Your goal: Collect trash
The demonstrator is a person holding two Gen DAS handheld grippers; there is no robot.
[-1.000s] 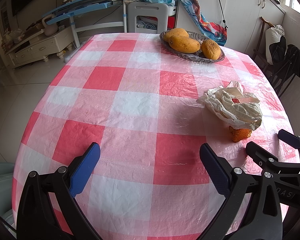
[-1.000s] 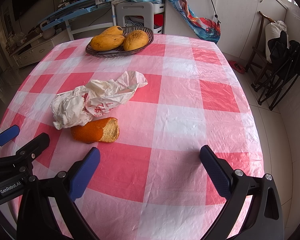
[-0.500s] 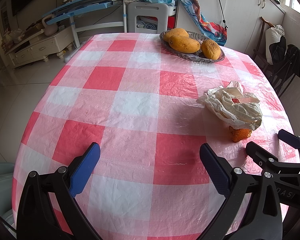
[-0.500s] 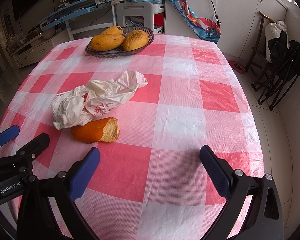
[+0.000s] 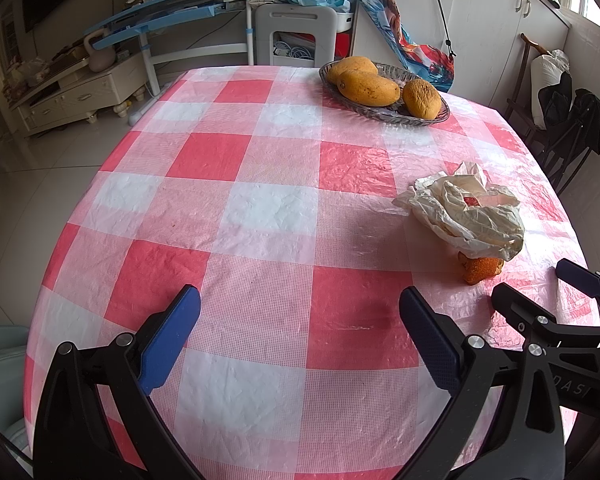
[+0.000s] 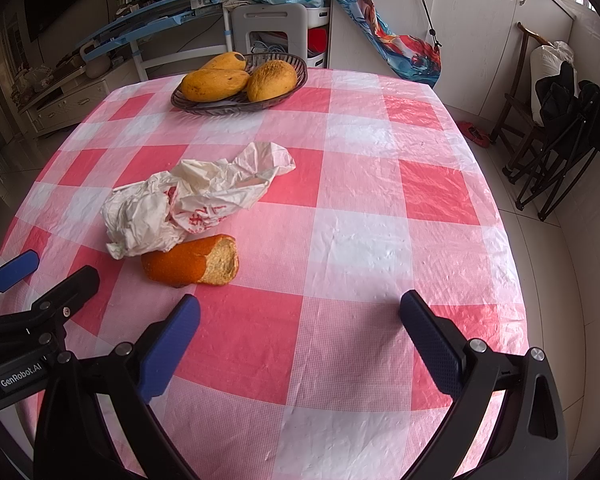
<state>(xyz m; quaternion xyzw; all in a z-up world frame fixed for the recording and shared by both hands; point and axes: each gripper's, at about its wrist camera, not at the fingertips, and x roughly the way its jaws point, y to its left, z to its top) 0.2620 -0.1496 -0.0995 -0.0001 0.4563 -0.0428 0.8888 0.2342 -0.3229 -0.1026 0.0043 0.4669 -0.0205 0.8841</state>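
Right wrist view: both grippers, right (image 6: 300, 320) and left (image 5: 300, 316), hover spread apart and empty over the checked tablecloth (image 6: 380, 240), where the orange peel (image 6: 192, 260) touches the crumpled plastic bag (image 6: 196, 196).

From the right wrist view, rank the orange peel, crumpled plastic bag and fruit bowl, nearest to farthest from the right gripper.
Measured from the right gripper:
1. Orange peel, just ahead, left of centre.
2. Crumpled plastic bag, behind the peel and touching it.
3. Fruit bowl, far edge of the table, holding mangoes.
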